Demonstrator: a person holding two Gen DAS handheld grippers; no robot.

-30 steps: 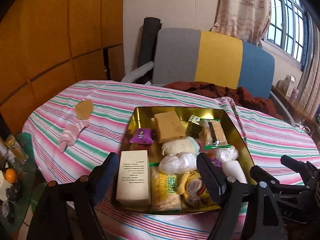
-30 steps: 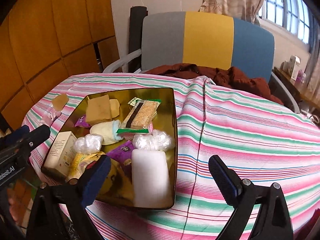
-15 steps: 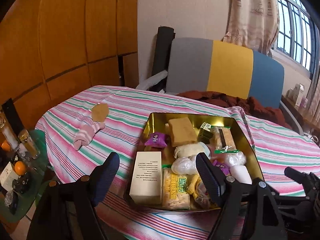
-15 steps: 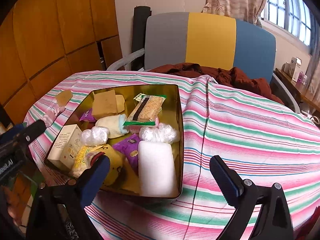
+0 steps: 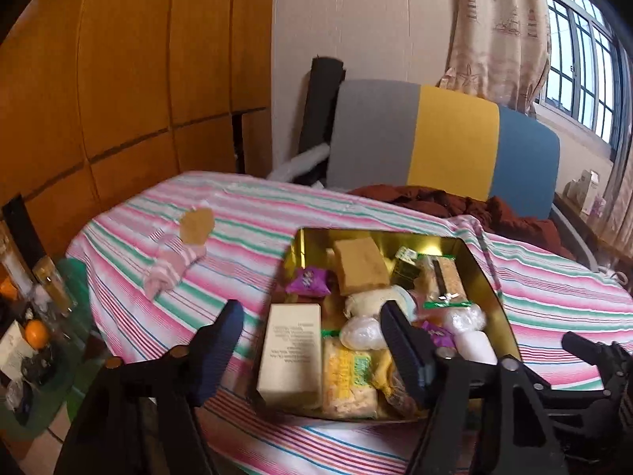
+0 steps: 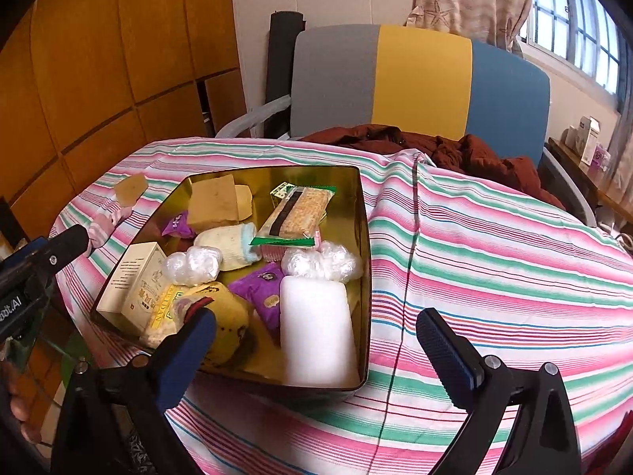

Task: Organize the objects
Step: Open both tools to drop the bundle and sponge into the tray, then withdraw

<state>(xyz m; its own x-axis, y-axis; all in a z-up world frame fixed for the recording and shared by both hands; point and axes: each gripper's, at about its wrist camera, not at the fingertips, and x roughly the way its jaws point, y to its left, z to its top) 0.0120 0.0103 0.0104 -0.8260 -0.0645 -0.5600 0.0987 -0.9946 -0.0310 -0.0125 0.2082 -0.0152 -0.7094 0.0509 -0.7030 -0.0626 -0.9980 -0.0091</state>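
Observation:
A gold tin tray (image 5: 486, 277) (image 6: 364, 217) sits on the striped tablecloth, full of several items: a cream box (image 5: 290, 352) (image 6: 132, 289), a tan sponge (image 5: 360, 265) (image 6: 211, 202), purple packets (image 5: 308, 281), a cracker pack (image 6: 298, 213) and a white foam block (image 6: 316, 328). A pink striped sock (image 5: 172, 267) (image 6: 105, 223) with a tan patch lies left of the tray. My left gripper (image 5: 312, 340) is open and empty, held before the tray's near left corner. My right gripper (image 6: 316, 340) is open and empty at the tray's near right edge.
A grey, yellow and blue chair (image 5: 447, 142) (image 6: 419, 83) with a dark red garment (image 6: 435, 146) stands behind the table. A low green side table (image 5: 47, 336) with jars and an orange is at the left. The tablecloth (image 6: 494, 257) stretches right of the tray.
Both grippers have drawn back and lifted a little, and the left view has swung left, showing more of the side table. Both stay open. Nothing in the tray has moved.

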